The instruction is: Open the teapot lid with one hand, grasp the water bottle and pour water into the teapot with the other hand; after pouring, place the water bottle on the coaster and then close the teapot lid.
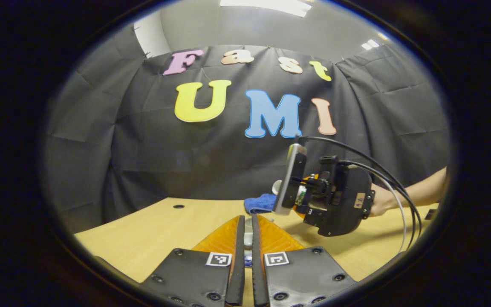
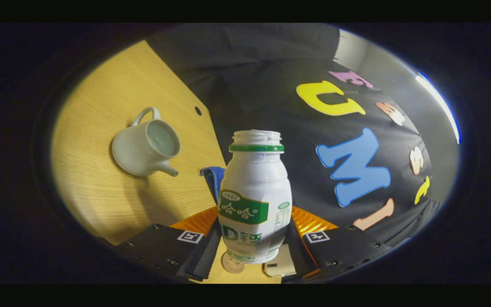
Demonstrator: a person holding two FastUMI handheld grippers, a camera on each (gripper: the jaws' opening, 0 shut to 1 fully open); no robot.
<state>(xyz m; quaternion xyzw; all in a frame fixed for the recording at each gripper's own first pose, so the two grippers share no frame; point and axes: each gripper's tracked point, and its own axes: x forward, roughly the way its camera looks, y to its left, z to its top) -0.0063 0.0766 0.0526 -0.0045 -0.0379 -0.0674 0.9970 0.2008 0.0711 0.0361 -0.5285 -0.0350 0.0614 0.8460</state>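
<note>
The white water bottle point(image 2: 255, 196), with a green neck ring and no cap, stands between the fingers of my right gripper point(image 2: 254, 232), which is shut on its lower body. The view is tilted. The pale green teapot point(image 2: 145, 147) sits on the wooden table point(image 2: 100, 200) to the left with its mouth uncovered. A blue coaster point(image 2: 212, 178) lies just behind the bottle. My left gripper point(image 1: 249, 221) is nearly shut on a small pale piece, the teapot lid point(image 1: 249, 236), held above the table. The right gripper point(image 1: 330, 200) shows at the right, held by a hand point(image 1: 382, 200).
The blue coaster point(image 1: 260, 203) lies on the table point(image 1: 151, 230) beyond my left fingers, beside the right gripper. Cables point(image 1: 399, 187) loop from the right gripper towards the forearm. A small hole point(image 1: 178, 206) marks the tabletop at the back left. The black cloth wall closes the rear.
</note>
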